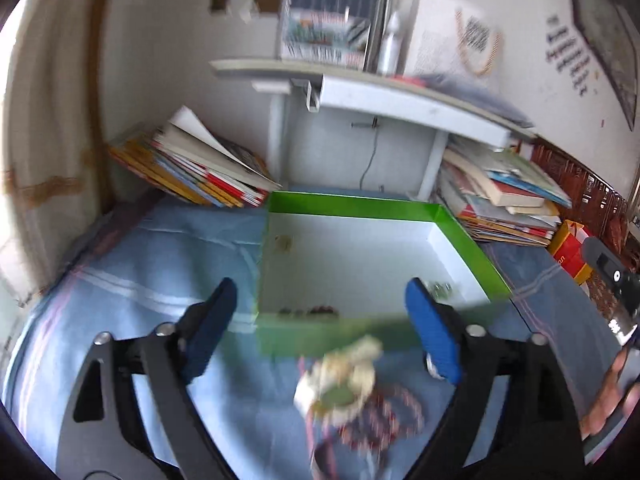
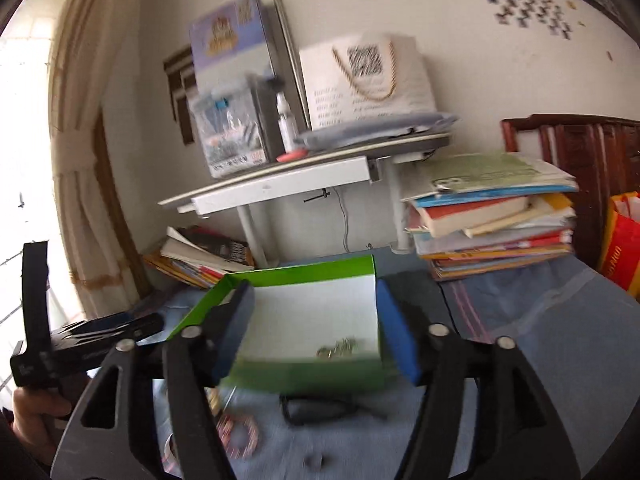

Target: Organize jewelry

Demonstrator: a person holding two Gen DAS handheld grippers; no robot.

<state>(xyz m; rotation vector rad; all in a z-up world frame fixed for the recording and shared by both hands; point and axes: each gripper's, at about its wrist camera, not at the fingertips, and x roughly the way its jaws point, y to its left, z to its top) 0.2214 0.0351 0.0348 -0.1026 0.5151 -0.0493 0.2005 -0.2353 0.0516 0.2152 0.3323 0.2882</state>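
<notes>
A green box with a white inside (image 1: 468,236) (image 2: 304,272) lies on the blue cloth. Small jewelry pieces lie in it: a greenish one (image 1: 440,289) (image 2: 338,347) and dark beads (image 1: 316,311) by the near wall. In front of the box lie a cream beaded bracelet (image 1: 340,380) and a red-and-white beaded bracelet (image 1: 384,420) (image 2: 240,434). A dark item (image 2: 320,408) lies by the box. My left gripper (image 1: 320,332) is open and empty above the bracelets. My right gripper (image 2: 316,332) is open and empty before the box.
Book stacks stand behind the box at left (image 1: 200,172) and right (image 1: 508,200) (image 2: 492,216). A white raised shelf (image 1: 360,88) (image 2: 304,176) carries boxes, a bottle and a paper bag. A red-yellow bag (image 2: 620,240) is at right.
</notes>
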